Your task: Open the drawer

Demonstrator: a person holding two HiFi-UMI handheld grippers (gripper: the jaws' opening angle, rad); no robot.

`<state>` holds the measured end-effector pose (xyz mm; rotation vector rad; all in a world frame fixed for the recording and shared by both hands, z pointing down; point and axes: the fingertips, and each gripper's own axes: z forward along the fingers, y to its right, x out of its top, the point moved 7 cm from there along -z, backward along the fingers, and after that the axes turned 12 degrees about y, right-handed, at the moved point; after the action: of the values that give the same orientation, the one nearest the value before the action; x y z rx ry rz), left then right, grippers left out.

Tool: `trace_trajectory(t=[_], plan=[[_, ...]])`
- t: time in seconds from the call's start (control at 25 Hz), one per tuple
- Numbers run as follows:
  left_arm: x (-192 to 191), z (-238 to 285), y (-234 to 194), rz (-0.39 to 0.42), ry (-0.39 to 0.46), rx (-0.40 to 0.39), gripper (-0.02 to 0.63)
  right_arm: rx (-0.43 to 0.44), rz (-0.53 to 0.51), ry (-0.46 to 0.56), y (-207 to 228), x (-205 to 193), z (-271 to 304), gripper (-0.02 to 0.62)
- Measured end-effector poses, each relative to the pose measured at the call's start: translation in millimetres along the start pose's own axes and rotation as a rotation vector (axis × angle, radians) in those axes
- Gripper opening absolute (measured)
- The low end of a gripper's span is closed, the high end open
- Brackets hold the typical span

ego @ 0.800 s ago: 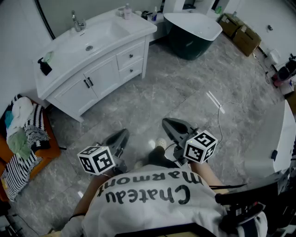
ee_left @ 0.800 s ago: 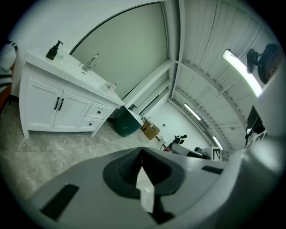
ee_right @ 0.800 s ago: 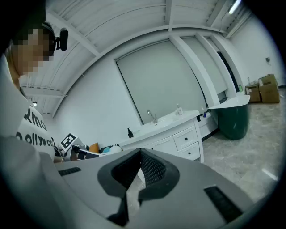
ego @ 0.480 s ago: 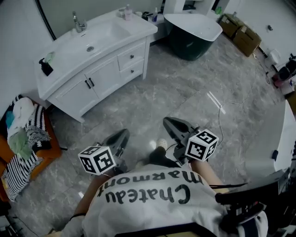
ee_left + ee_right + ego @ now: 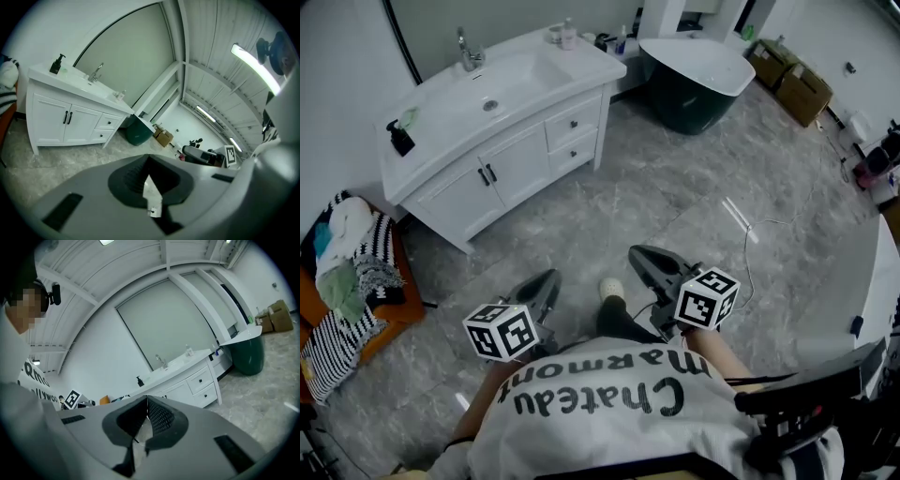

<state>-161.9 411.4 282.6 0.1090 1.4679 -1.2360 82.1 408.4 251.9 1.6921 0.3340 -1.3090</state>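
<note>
White vanity [image 5: 514, 161], upper left of the frame, carries the drawer [image 5: 563, 127], well apart from the left hand-held gripper [image 5: 547, 281] and right hand-held gripper [image 5: 639, 255], both closed on nothing. Its rigid front should slide; pinch the small dark knob [image 5: 575, 121].

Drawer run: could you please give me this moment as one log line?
stage: before contact | left gripper: shut, empty | right gripper: shut, empty | vanity drawers: both closed, far ahead

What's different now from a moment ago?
Little: the person's shoe has shifted left, as if stepping toward the vanity. Nothing was taken or let go. The left gripper and right gripper stay shut and empty; the drawers stay closed.
</note>
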Motion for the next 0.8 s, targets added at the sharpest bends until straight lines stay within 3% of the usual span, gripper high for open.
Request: trace_trajectory(t=[0.16,0.32,0.8], plan=[[8,5,-2,-0.012,0.029,-0.016,0.008,0.016,-0.002,-0.022,9,3,15,0.011],[25,12,-15,-0.012,0.085,0.04,0.008,0.039,0.009,-0.039,23,7,41,0.011],[74,86,-55,-0.015,0.091,0.161,0.008,0.074,-0.008,-0.142,101,41,136,0.011]])
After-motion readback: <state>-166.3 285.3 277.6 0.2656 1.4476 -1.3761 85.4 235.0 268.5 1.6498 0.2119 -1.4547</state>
